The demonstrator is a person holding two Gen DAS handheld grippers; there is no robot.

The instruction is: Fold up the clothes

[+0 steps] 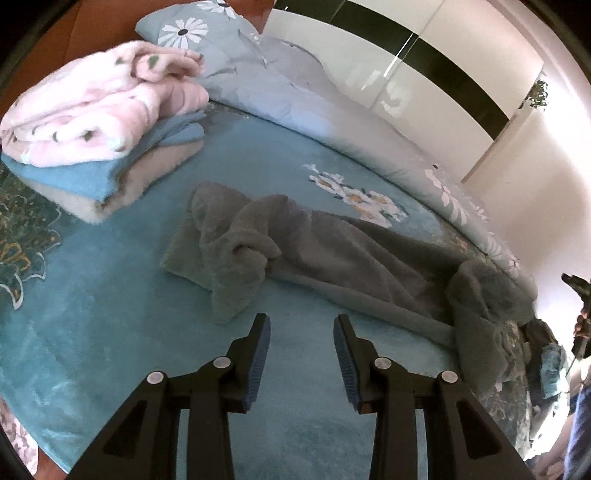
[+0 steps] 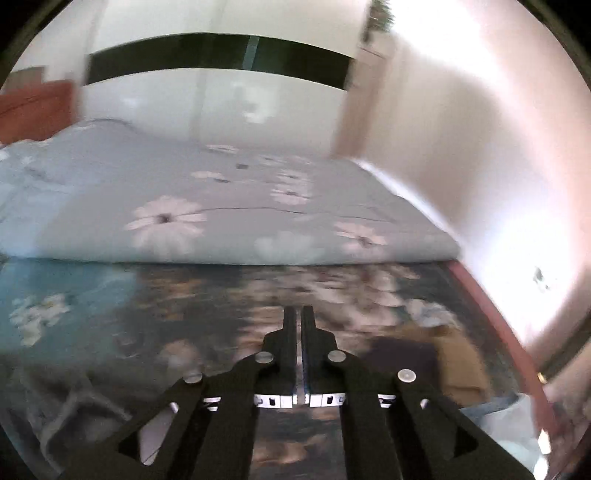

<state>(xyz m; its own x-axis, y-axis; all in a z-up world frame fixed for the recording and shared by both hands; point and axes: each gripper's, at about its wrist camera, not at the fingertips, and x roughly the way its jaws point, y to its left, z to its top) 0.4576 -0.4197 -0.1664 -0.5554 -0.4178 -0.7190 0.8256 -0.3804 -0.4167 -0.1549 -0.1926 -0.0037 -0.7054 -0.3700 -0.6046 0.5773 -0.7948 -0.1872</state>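
Looking down my left gripper (image 1: 301,321) at the bed: its 2 fingers (image 1: 258,354) sit part-way open with nothing between them, just hanging over the teal bedspread (image 1: 110,314) near its front edge. The blue pads aren't touching anything.

What I'm meant to fold, the grey fleece garment (image 1: 295,251), lies rumpled across the middle of the bedspread, a bit ahead of those fingertips. 1 end is bunched into a knotty lump toward the centre; the other end trails to the right-hand edge of the bed and heaps up there.

Toward the back-left corner there's a folded stack: a pink fleece blanket (image 1: 92,107) on top, a blue layer (image 1: 74,177) under it, then a beige one at the bottom. Behind that, along the far edge, a pale blue daisy-print duvet (image 1: 295,99) runs the length of the bed, with a matching pillow (image 1: 192,26) at its left end.

My right gripper (image 2: 298,314) is fully closed, fingers pressed together and gripping nothing. Its view is motion-blurred, but I can make out the same duvet (image 2: 221,206) across the far side and the darker flowered end of the bedspread (image 2: 184,295) below the tips. A brownish thing sits low right; can't tell what it is.
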